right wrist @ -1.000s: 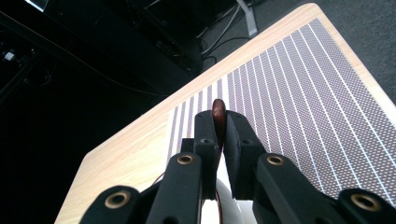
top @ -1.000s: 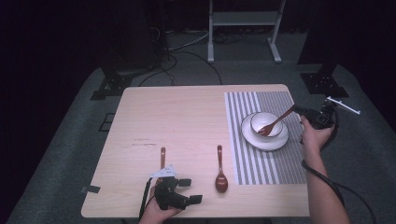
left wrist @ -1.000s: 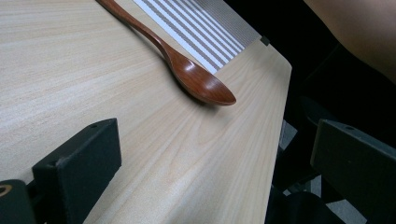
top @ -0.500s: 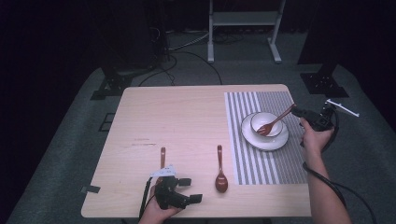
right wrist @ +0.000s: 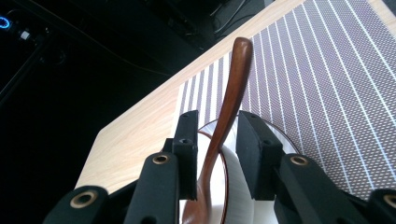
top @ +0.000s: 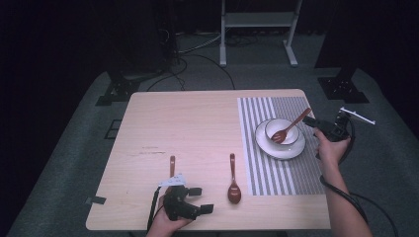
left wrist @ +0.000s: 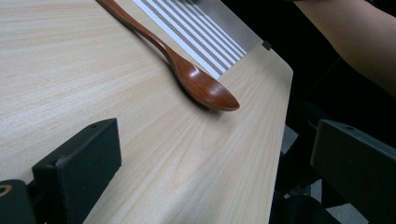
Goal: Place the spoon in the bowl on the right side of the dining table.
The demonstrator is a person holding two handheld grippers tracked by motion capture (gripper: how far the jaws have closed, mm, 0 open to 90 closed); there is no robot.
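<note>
Spoon (top: 290, 127) leans in the white bowl (top: 283, 131) on its plate (top: 279, 146), far right on the striped mat (top: 276, 170). Right gripper (top: 310, 120) has just been opening, its jaws flanking the handle without pressing. Left gripper (top: 198, 200) rests released at the near edge, beside a second spoon (top: 233, 183).

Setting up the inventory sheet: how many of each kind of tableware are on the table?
Wooden spoons: 3 (in the bowl, mid-table, by the left gripper)
Bowl: 1
Plate: 1
Striped placemat: 1
Total: 6
</note>
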